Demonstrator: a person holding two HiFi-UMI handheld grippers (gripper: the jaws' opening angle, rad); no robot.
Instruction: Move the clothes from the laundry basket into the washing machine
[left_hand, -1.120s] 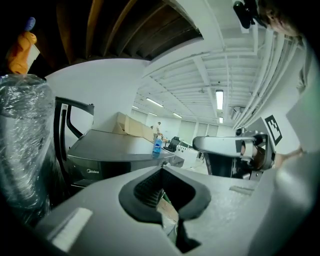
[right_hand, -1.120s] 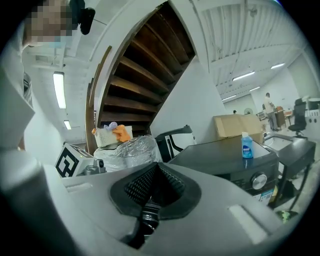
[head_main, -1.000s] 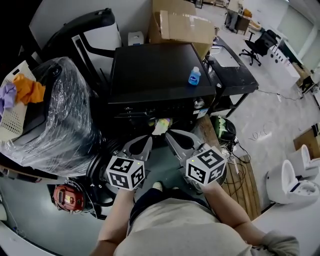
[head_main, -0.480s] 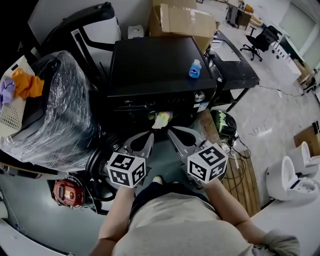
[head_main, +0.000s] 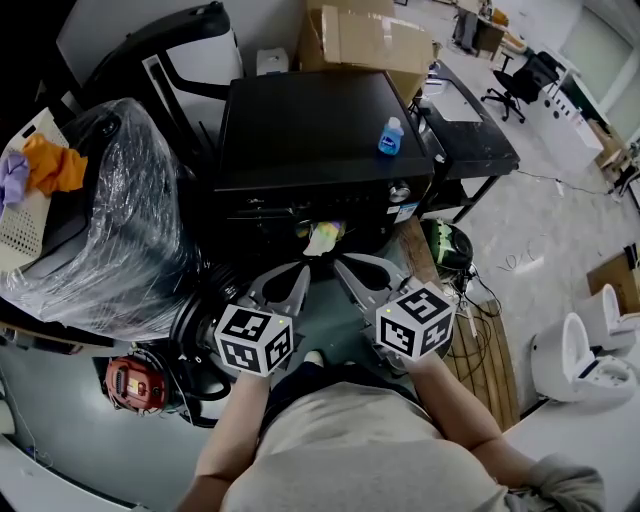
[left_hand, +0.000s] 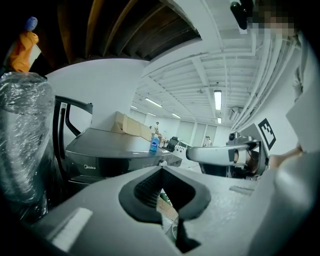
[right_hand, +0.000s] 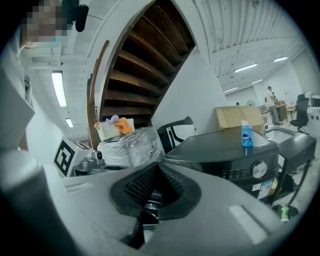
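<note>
Pale yellow cloth (head_main: 322, 240) hangs at the washing machine (head_main: 320, 130) front, just beyond the left gripper (head_main: 297, 275) and right gripper (head_main: 345, 268), both jaws clenched on nothing. Orange and purple clothes (head_main: 48, 165) lie in the laundry basket (head_main: 25, 230), left of the machine.

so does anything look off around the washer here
A pale cloth hangs out at the front of the black washing machine, seemingly not fully inside. The laundry basket also sits perched on a plastic-wrapped bundle at the left, orange and purple clothes draped over its rim.
</note>
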